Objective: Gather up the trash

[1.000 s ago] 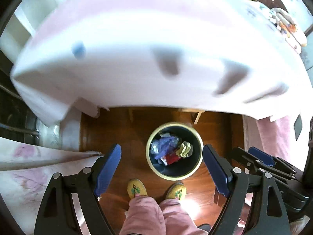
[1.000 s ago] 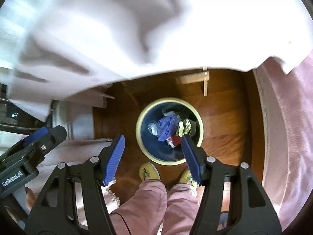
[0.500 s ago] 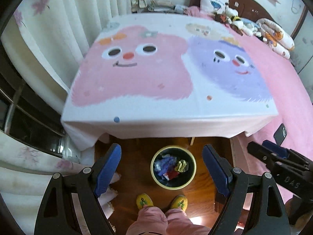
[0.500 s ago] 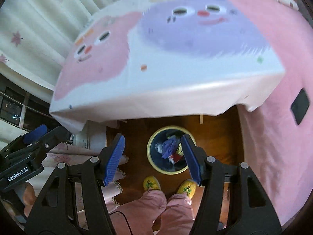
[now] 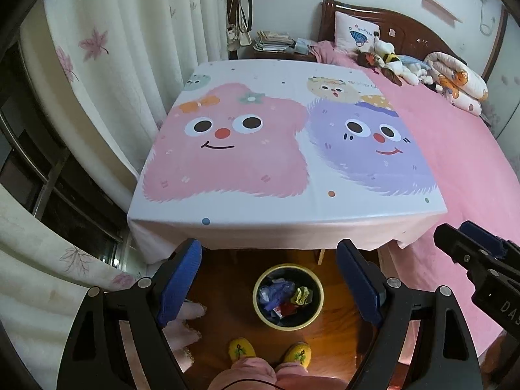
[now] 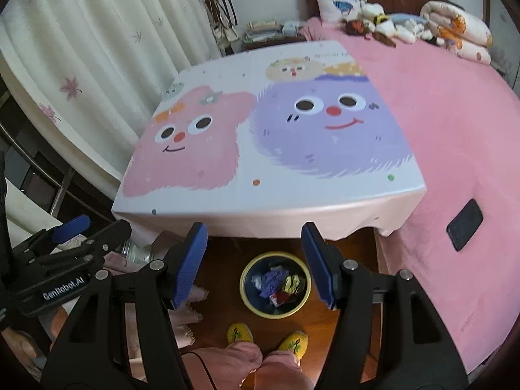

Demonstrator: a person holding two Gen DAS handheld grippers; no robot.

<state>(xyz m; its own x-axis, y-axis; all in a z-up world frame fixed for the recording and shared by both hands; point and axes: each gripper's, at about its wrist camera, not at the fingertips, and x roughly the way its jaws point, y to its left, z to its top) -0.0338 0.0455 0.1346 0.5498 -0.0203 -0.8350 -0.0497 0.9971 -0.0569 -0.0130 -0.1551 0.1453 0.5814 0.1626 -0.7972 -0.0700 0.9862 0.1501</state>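
Observation:
A round yellow-rimmed bin [image 5: 320, 305] stands on the wooden floor below the table edge, holding crumpled purple, yellow-green and red trash [image 5: 282, 297]. It also shows in the right wrist view [image 6: 247, 295] with the same trash [image 6: 276, 284]. My left gripper [image 5: 269, 279] is open and empty, high above the bin. My right gripper [image 6: 255, 261] is open and empty, also above the bin. Each gripper shows at the side of the other's view.
A table with a cartoon-face cloth [image 5: 276, 149] fills the middle. A pink bed [image 5: 455, 149] with pillows and plush toys lies to the right, a black phone [image 6: 464, 224] on it. Curtains [image 5: 130, 48] hang at left. The person's yellow slippers [image 5: 240, 351] stand by the bin.
Both grippers have risen from low by the bin to well above table height, so the tabletop and room have come into view. Both stayed open and empty.

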